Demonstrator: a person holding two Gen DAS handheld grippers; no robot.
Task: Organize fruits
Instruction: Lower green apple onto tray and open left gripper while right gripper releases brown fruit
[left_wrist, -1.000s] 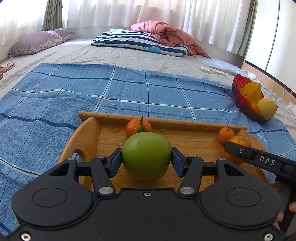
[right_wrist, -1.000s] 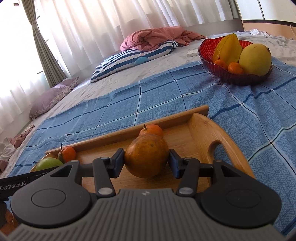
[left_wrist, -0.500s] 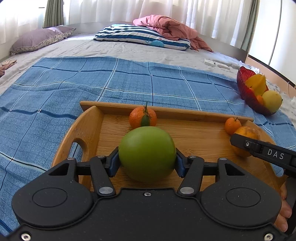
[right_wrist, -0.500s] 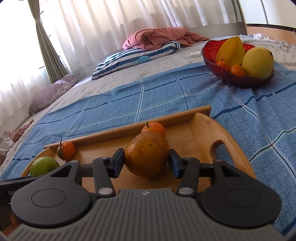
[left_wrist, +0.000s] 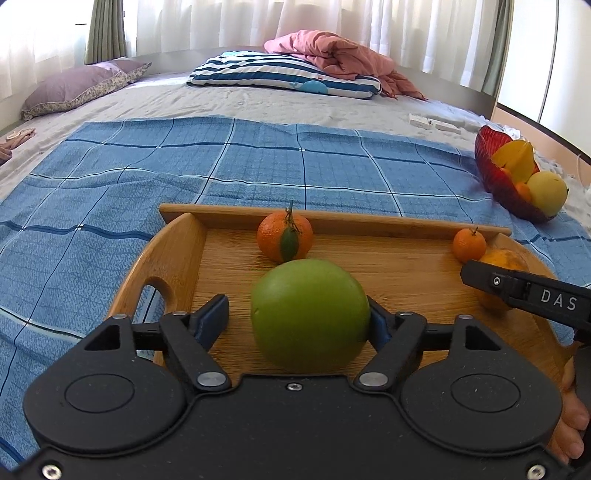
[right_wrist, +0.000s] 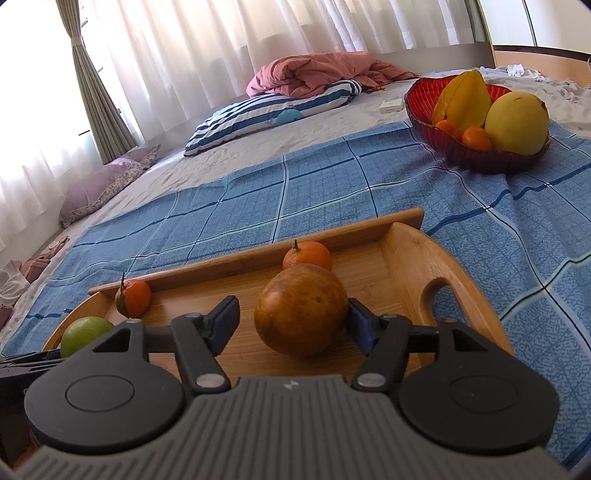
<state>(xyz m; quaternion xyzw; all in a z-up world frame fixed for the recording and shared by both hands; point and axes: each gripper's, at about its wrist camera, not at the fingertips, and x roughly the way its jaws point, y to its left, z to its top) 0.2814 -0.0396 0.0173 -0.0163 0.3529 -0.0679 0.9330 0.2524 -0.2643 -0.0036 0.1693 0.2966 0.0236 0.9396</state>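
On the wooden tray (left_wrist: 388, 266) at the lower middle of both frames, we are seeing the fruit already resting. Our left claw (left_wrist: 295, 319) is standing released: its jaws have just been opening, and the green apple (left_wrist: 310, 314) is sitting on the tray floor between them, with a clear gap showing beside the left pad (left_wrist: 212, 319), while the right pad is lying close against the apple's side, too hidden for us to tell whether it is touching. Just behind the apple, a tangerine with a leaf (left_wrist: 285, 236) is lying against the tray's far rail.

Our right claw (right_wrist: 293, 323) is likewise standing released, its jaws having just been opening, and the brownish orange (right_wrist: 301, 310) is sitting on the tray between them, apart from the left pad (right_wrist: 221, 325). A small tangerine (right_wrist: 307, 255) is lying just behind the orange, near the far rail. At the lower left of the right wrist frame we are also seeing the apple and the leafed tangerine.

At the right edge of the left wrist frame, the other claw's arm, lettered DAS, is reaching across the orange. The tray is lying on a blue checked blanket (left_wrist: 258, 166) spread over the bed. Toward the upper right of both frames, a red glass bowl (right_wrist: 461, 155) is holding more fruit, well apart from the tray.
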